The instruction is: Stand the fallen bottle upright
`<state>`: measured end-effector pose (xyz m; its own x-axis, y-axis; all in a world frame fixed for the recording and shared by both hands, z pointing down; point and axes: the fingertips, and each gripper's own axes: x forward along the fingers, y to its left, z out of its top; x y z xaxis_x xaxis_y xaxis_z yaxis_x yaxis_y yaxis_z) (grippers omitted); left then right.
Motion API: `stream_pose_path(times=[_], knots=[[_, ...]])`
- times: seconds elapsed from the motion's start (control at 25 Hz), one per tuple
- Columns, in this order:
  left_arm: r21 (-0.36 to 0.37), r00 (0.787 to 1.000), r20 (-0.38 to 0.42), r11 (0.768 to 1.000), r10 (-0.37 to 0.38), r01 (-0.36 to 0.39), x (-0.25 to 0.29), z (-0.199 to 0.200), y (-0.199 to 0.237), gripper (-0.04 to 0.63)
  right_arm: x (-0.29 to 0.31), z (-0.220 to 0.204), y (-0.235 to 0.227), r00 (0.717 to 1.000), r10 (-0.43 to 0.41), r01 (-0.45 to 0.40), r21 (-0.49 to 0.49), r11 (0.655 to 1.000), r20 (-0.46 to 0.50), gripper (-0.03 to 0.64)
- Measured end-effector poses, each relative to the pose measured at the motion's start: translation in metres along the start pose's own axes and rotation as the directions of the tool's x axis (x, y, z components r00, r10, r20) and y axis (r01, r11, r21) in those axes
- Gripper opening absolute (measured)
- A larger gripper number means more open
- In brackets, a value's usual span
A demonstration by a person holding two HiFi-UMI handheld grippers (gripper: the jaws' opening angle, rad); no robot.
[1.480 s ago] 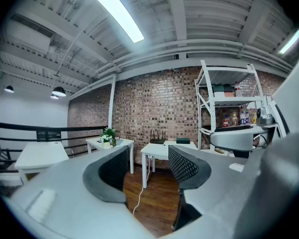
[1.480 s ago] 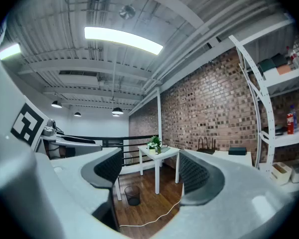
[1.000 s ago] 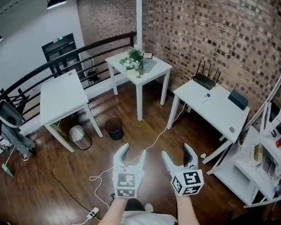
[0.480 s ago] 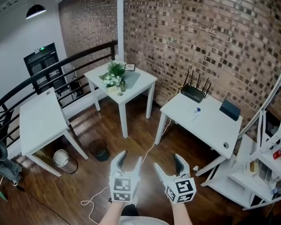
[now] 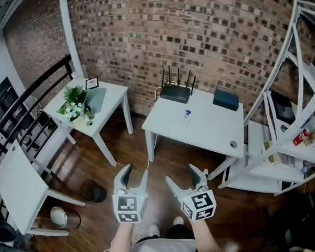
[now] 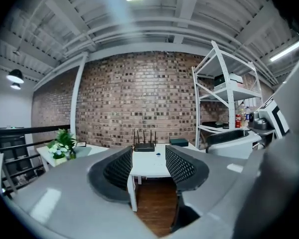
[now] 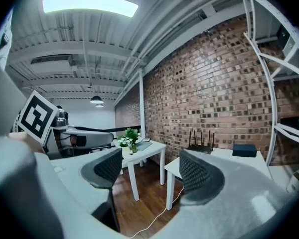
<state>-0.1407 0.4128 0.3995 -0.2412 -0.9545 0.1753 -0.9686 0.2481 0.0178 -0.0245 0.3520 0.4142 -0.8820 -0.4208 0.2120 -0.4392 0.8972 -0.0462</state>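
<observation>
Bottle (image 5: 186, 116) on table (image 5: 210, 130) shows in head view, not right gripper view — left claw (image 5: 136, 169) closing, right claw (image 5: 179, 173) spread, both empty

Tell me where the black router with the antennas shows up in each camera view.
Head view: the router sits above centre, at the back edge of the middle table.
Left gripper view: the router is near the centre of the picture, at the table's far end.
Right gripper view: the router is right of centre, below the middle.
Shared landmark: the flowers, left of the router in all three views.
</observation>
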Motion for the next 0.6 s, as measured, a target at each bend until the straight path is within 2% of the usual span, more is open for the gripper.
stream_pose_path(times=[0.2,0.36,0.44,0.52,0.6], knots=[[0.004,0.995,0.002,0.995,-0.104,0.104,0.093,0.002,-0.046,0.229,0.018,0.000,-0.083,0.997,-0.078,0.078,0.002,0.997,0.014,0.344],[0.043,0.981,-0.040,0.980,-0.192,0.193,0.169,0.008,-0.077,0.229,0.050,0.007,-0.161,0.987,-0.158,0.155,0.065,0.986,0.035,0.344],[0.088,0.980,-0.049,0.977,-0.193,0.197,0.201,0.014,-0.090,0.216,0.067,0.015,-0.203,0.982,-0.188,0.185,0.070,0.980,0.030,0.344],[0.138,0.985,-0.044,0.975,-0.169,0.173,0.232,0.023,-0.092,0.210,0.088,0.032,-0.229,0.983,-0.176,0.174,0.031,0.984,0.058,0.344],[0.145,0.986,-0.054,0.976,-0.155,0.161,0.265,0.027,-0.090,0.209,0.110,0.043,-0.248,0.986,-0.152,0.153,-0.014,0.988,0.073,0.344]])
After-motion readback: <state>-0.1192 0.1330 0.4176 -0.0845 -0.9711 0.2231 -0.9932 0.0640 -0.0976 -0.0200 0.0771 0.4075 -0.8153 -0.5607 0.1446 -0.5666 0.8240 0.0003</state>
